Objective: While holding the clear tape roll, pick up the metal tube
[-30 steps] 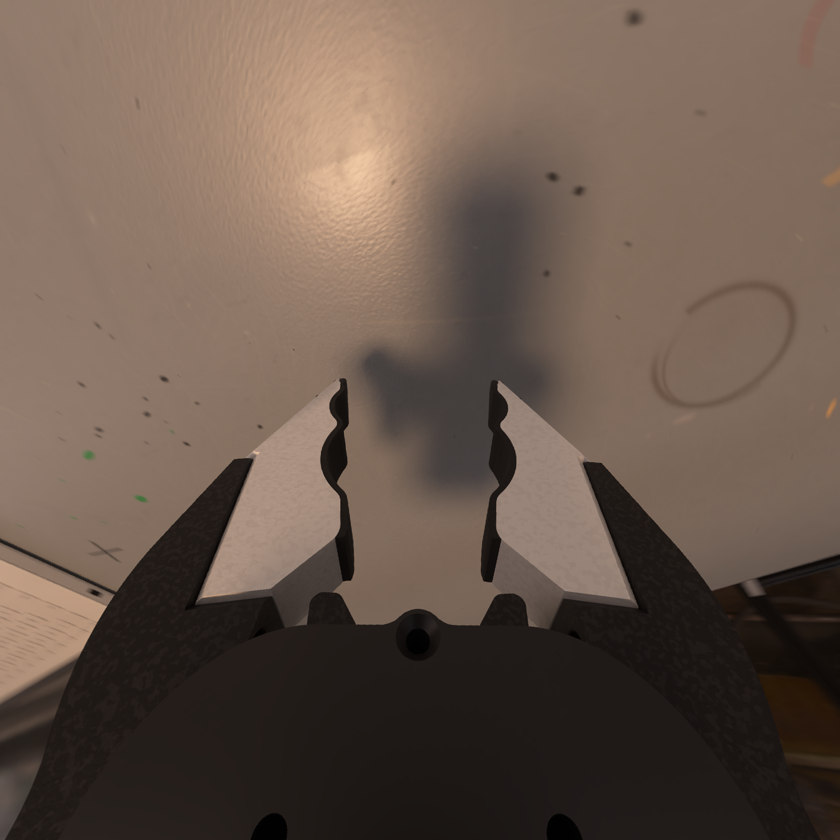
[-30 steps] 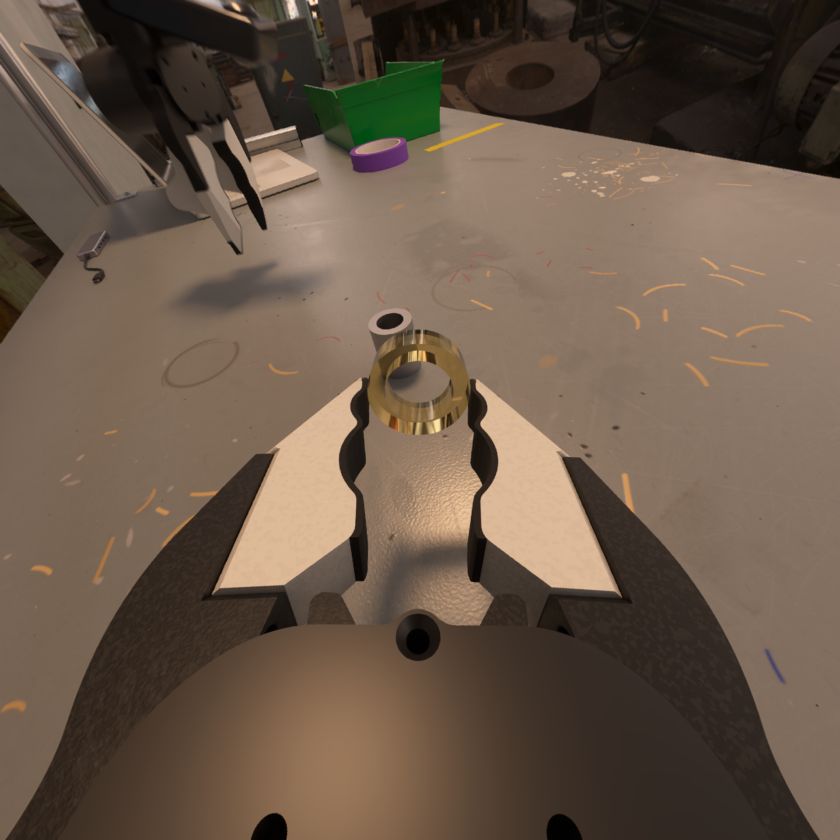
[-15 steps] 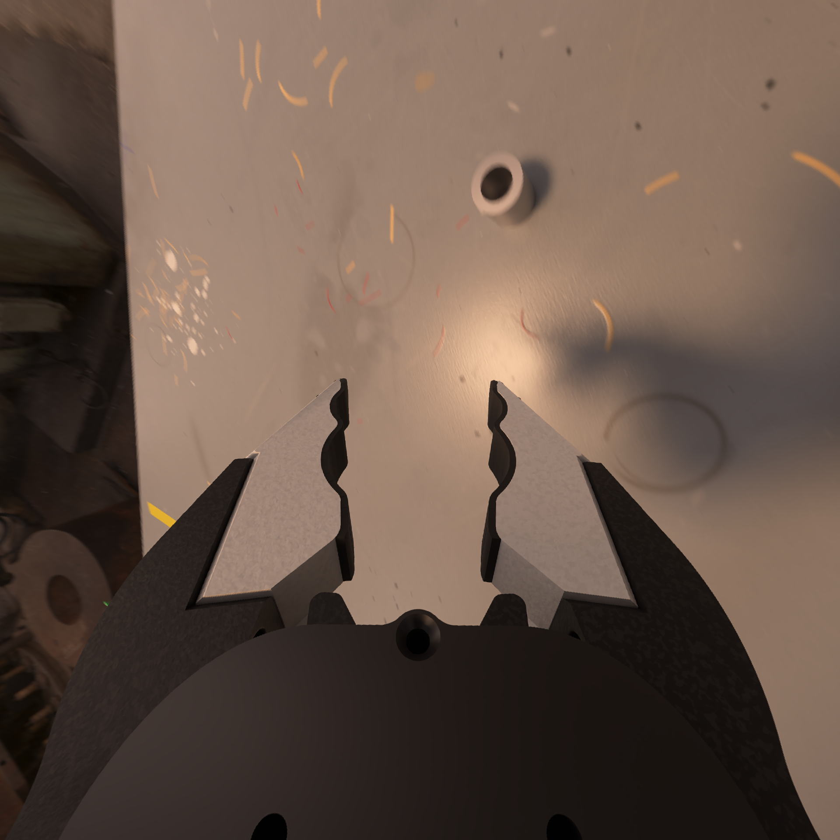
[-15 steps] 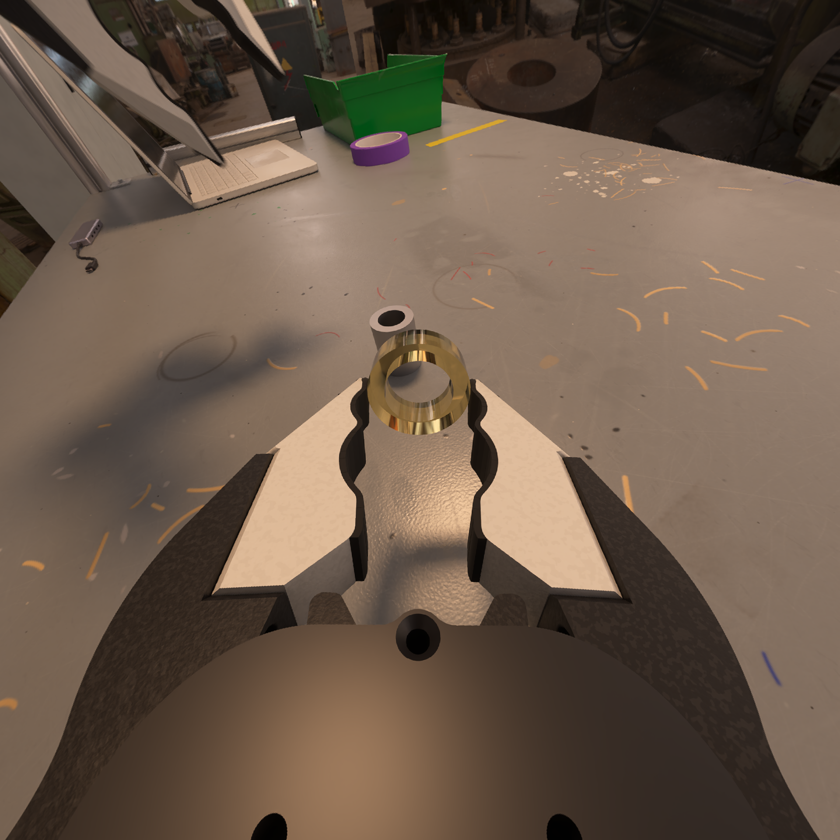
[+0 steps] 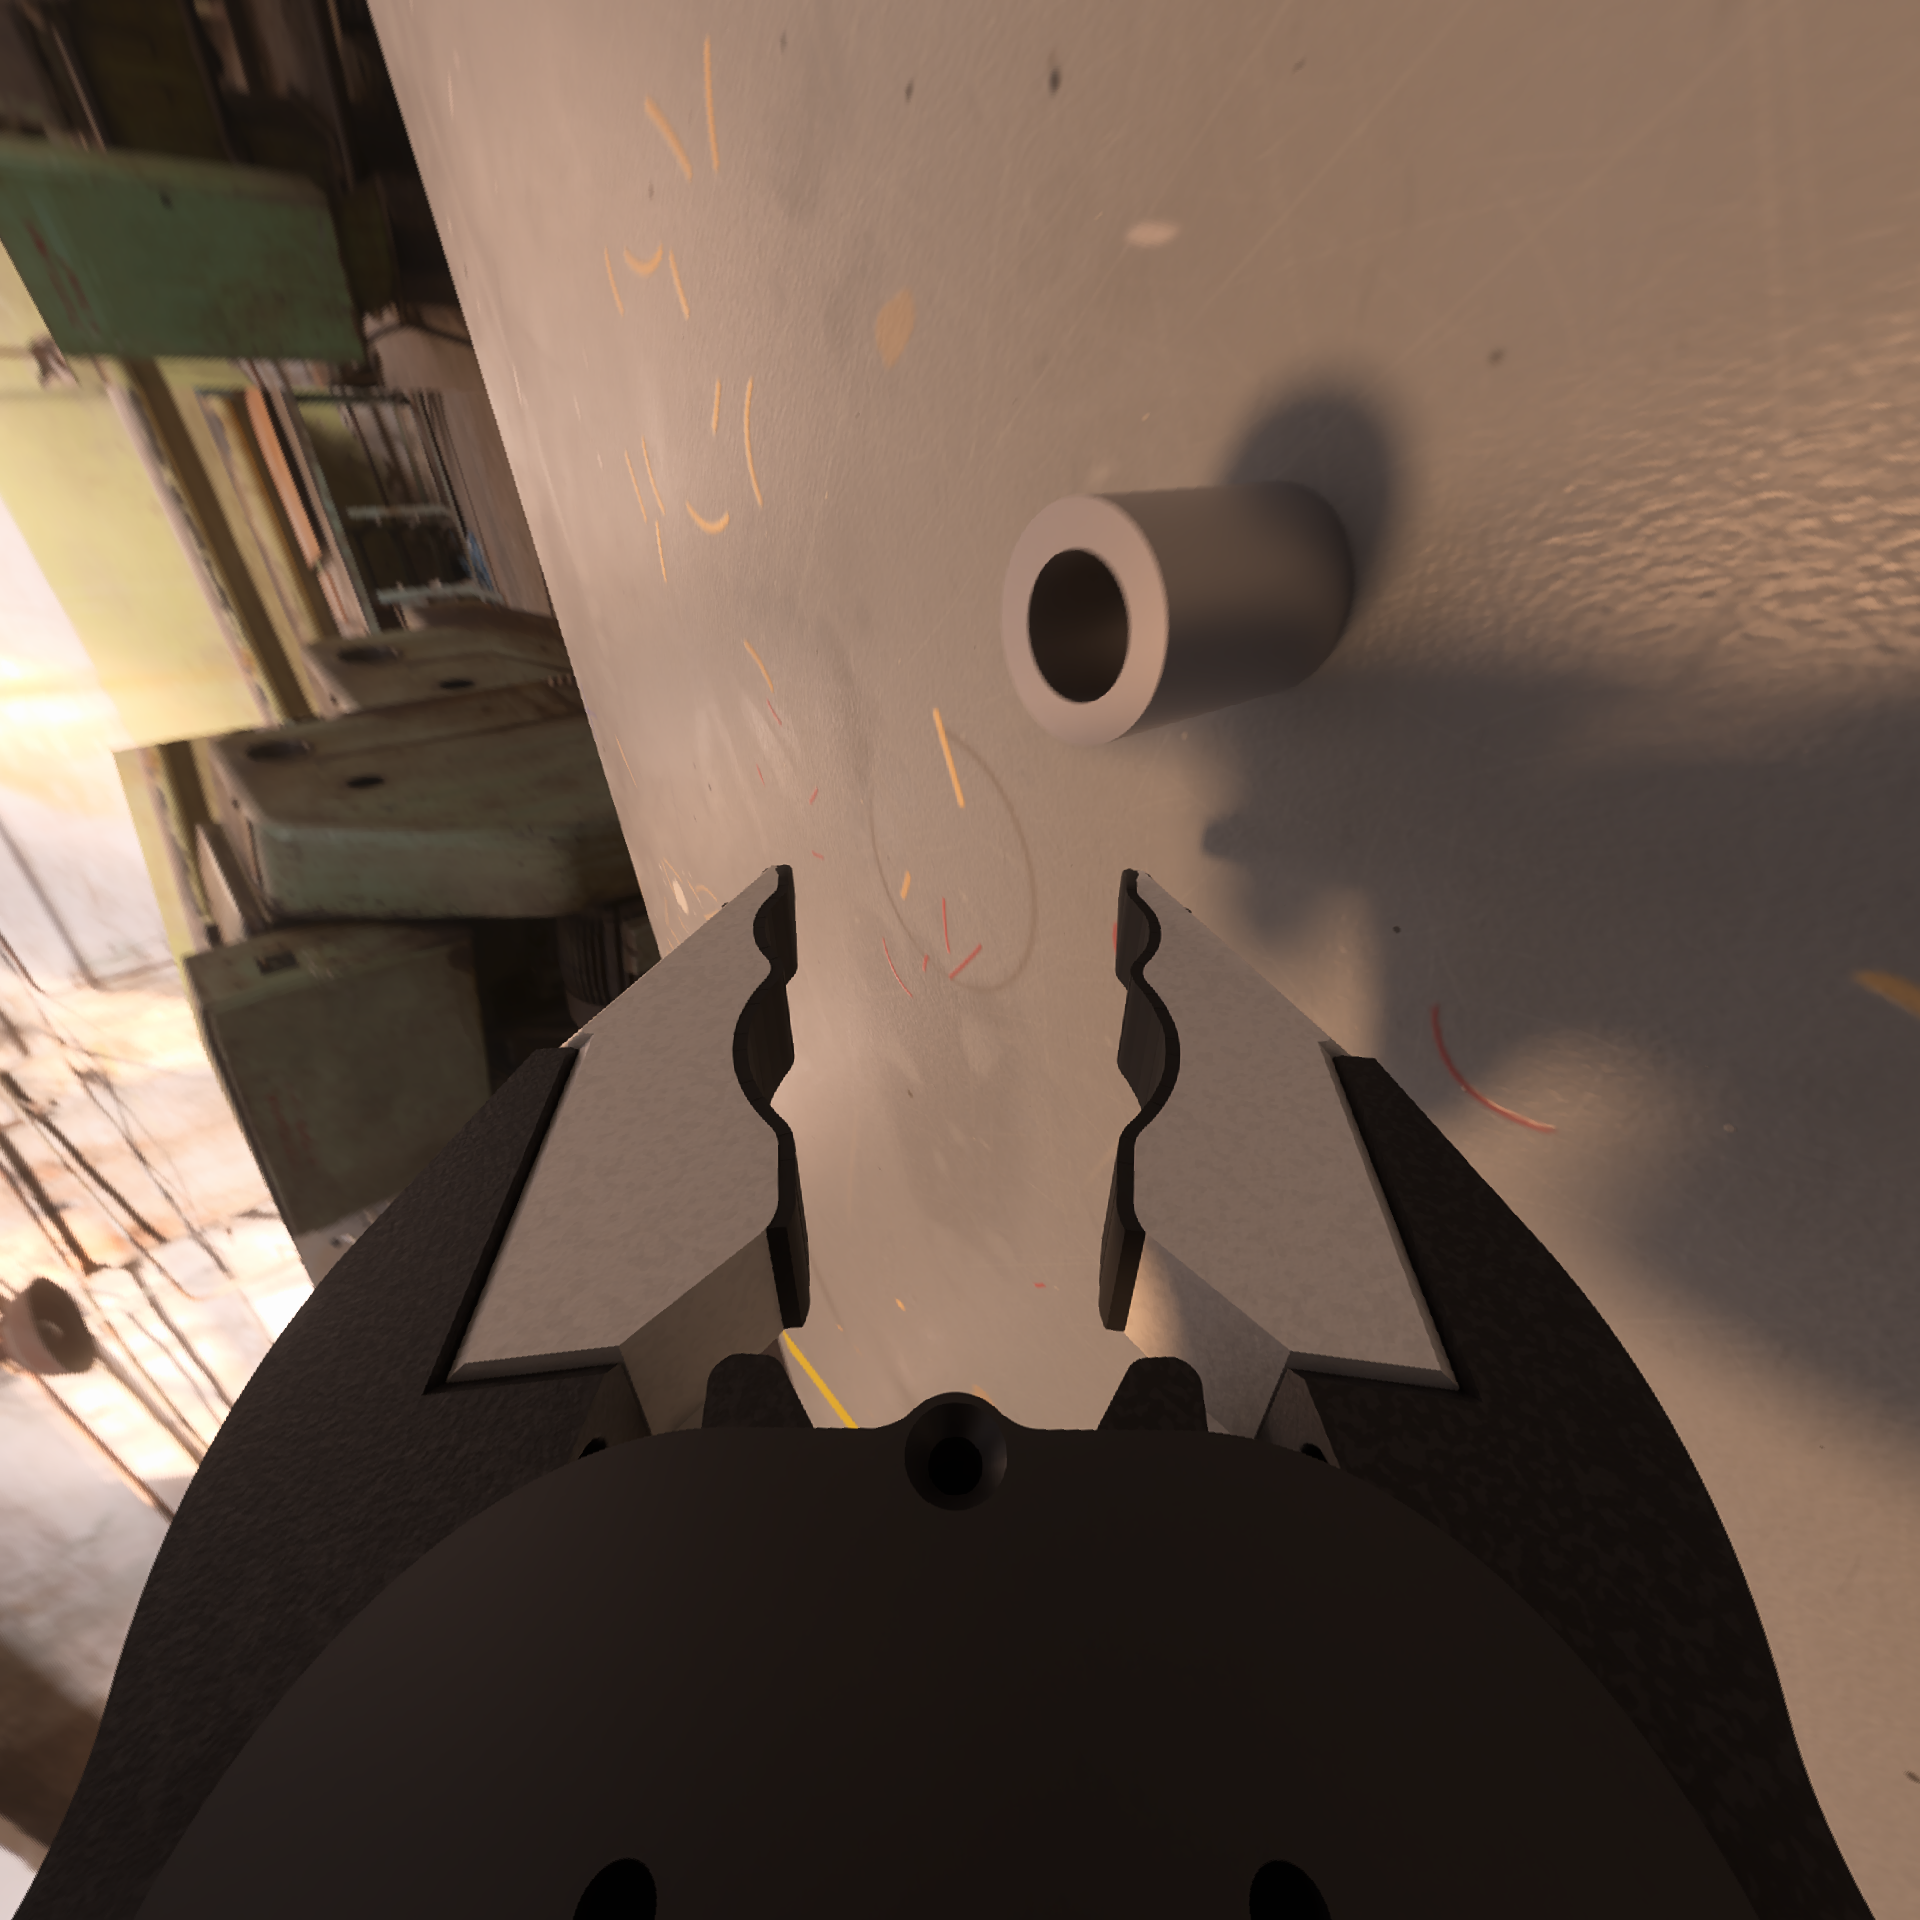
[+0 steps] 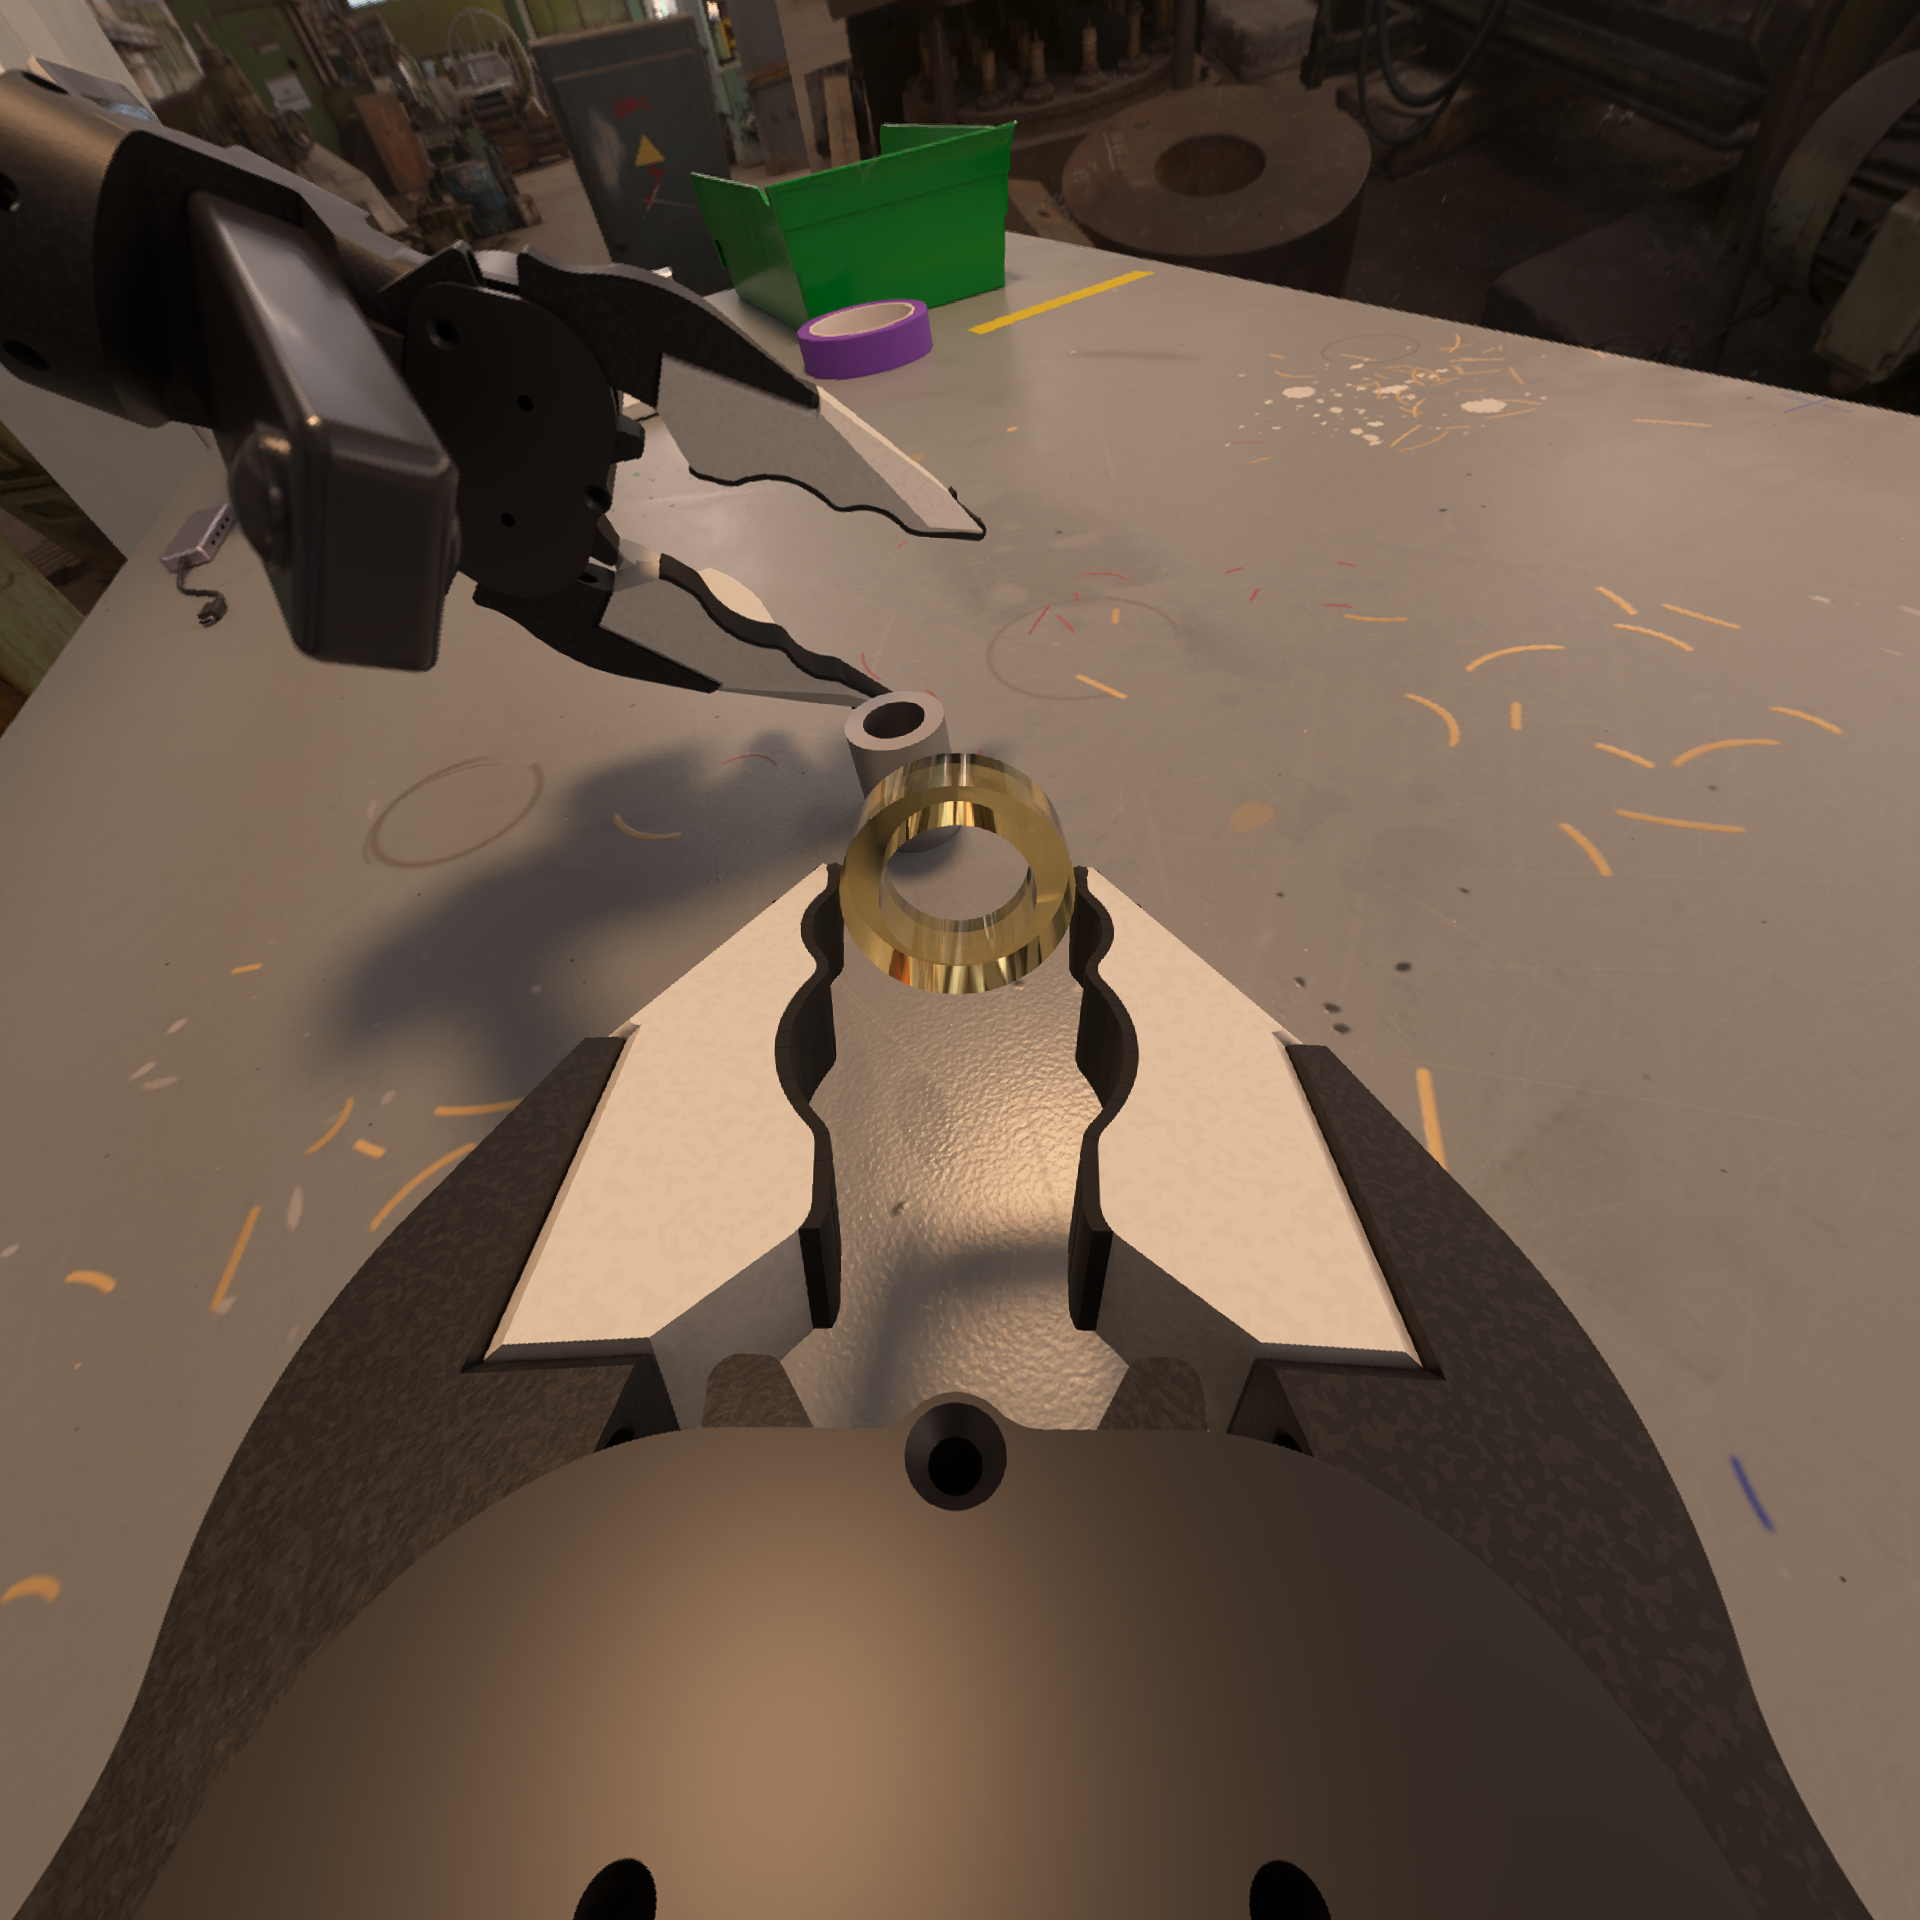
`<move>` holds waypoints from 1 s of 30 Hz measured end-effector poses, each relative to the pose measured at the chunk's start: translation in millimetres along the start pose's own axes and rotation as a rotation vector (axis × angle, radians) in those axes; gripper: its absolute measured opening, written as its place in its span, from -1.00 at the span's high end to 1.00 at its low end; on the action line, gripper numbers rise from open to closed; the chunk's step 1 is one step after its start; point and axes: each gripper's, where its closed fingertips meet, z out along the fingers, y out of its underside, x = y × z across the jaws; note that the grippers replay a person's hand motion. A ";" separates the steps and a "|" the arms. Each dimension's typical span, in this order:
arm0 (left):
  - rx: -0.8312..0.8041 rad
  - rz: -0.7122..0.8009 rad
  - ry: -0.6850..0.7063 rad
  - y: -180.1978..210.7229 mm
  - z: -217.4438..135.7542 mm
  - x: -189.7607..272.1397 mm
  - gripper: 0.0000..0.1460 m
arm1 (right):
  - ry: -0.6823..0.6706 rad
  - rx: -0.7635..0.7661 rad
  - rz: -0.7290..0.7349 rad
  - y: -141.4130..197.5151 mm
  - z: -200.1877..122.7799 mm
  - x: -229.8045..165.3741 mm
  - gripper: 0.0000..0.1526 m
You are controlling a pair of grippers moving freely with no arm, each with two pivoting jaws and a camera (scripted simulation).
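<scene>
My right gripper [image 6: 956, 875] is shut on the clear tape roll [image 6: 956, 964], a yellowish see-through ring held at the fingertips above the table. The metal tube [image 6: 896, 732], a short grey cylinder, stands upright on the table just beyond the roll. My left gripper [image 6: 930, 613] comes in from the left, turned on its side, open and empty. Its lower fingertip is right beside the tube's rim. In the left wrist view the tube [image 5: 1174, 613] lies ahead and to the right of the open left gripper [image 5: 956, 883], outside the jaws.
A green box [image 6: 883, 223], a purple tape roll [image 6: 864, 335] and a yellow strip [image 6: 1060, 301] sit at the far edge of the grey table [image 6: 1455, 935]. A small grey hub with a cable [image 6: 197, 540] lies at the left edge. Orange shavings are scattered around.
My left gripper has swung in from the far left, rolled onto its side and come down close to the tube, still open. My right gripper has held still with the tape roll.
</scene>
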 end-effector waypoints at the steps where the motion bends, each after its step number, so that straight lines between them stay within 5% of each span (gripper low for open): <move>1: 0.009 0.028 0.001 -3.0 -0.8 0.9 0.15 | -0.002 -0.003 0.003 0.2 0.3 0.1 0.43; 14: -0.051 0.043 0.098 -4.0 -19.8 12.4 0.07 | -0.016 -0.011 0.029 1.2 1.0 1.3 0.43; 19: -0.156 -0.405 0.143 6.6 -50.0 1.0 0.03 | -0.017 -0.007 0.040 1.0 0.6 2.2 0.43; 23: 0.040 -0.893 0.274 -32.0 -72.7 6.4 0.05 | -0.021 -0.013 0.048 1.5 1.1 2.7 0.43; 30: 0.032 -1.227 0.241 -48.2 -33.0 31.0 0.11 | -0.023 -0.017 0.051 2.0 1.5 2.7 0.43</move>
